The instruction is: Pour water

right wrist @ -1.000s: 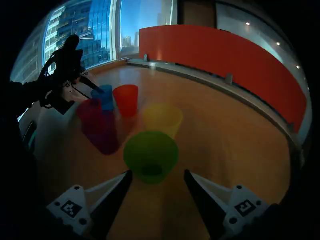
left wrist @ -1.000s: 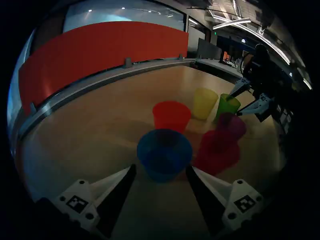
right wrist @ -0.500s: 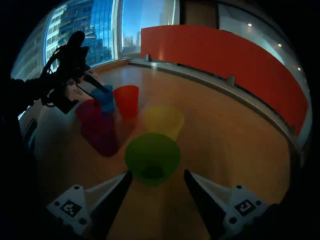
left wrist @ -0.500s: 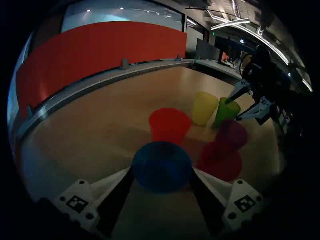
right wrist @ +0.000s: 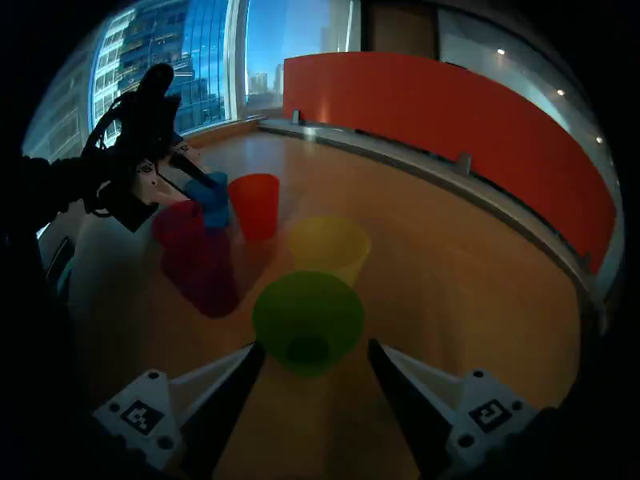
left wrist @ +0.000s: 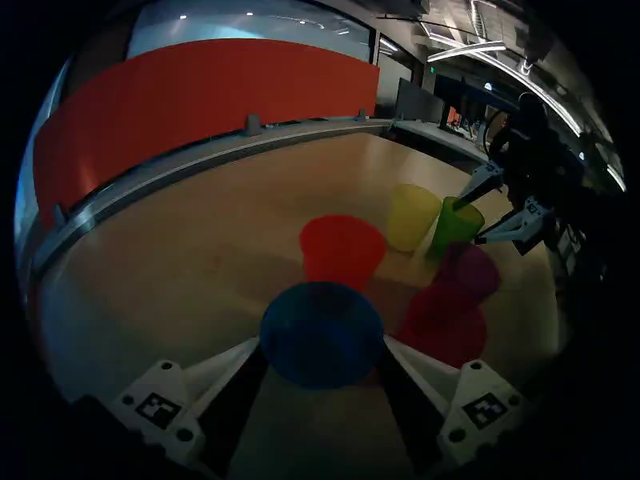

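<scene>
Several coloured plastic cups stand close together on a wooden table (left wrist: 200, 240). A blue cup (left wrist: 320, 336) sits between the fingers of my left gripper (left wrist: 322, 342), which is shut on its sides; its mouth tips toward the camera. In the right gripper view the blue cup (right wrist: 210, 200) is seen far off, held tilted. A green cup (right wrist: 308, 320) stands between the fingers of my right gripper (right wrist: 314, 348), which is open. Behind it stand a yellow cup (right wrist: 330, 248) and a red cup (right wrist: 256, 204). I cannot see water in any cup.
A purple cup (left wrist: 472, 268) and a crimson cup (left wrist: 444, 320) stand right of the blue one. A red wall panel (left wrist: 200, 96) and a metal rail (left wrist: 160, 172) run along the table's far side. A white object (right wrist: 104, 256) lies left of the cups.
My left gripper has moved in around the blue cup and gripped it, and the cup now tips toward the camera. The right gripper and the green cup have hardly moved.
</scene>
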### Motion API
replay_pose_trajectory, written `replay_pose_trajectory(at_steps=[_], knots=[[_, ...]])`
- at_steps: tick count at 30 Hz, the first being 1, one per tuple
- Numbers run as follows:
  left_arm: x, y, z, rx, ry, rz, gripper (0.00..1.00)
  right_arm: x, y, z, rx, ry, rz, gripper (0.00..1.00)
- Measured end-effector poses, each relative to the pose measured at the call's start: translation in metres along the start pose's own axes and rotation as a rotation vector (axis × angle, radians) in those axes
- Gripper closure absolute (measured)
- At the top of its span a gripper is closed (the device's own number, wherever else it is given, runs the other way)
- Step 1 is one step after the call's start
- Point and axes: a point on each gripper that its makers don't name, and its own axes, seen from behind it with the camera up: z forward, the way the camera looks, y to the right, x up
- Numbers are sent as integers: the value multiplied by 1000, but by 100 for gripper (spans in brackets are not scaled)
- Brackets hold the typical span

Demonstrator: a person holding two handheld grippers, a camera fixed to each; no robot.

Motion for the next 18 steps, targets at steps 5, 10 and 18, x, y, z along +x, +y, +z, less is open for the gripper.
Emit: replay_pose_trajectory(at_steps=[5, 10, 18], knots=[[0, -1, -1, 3, 0, 7, 14, 2, 0, 5, 3, 3, 0, 0], [-1, -2, -1, 7, -2, 16, 14, 7, -2, 14, 9, 12, 0, 1], [-2, -2, -4, 11, -2, 20, 14, 16, -6, 24, 12, 29, 5, 5]])
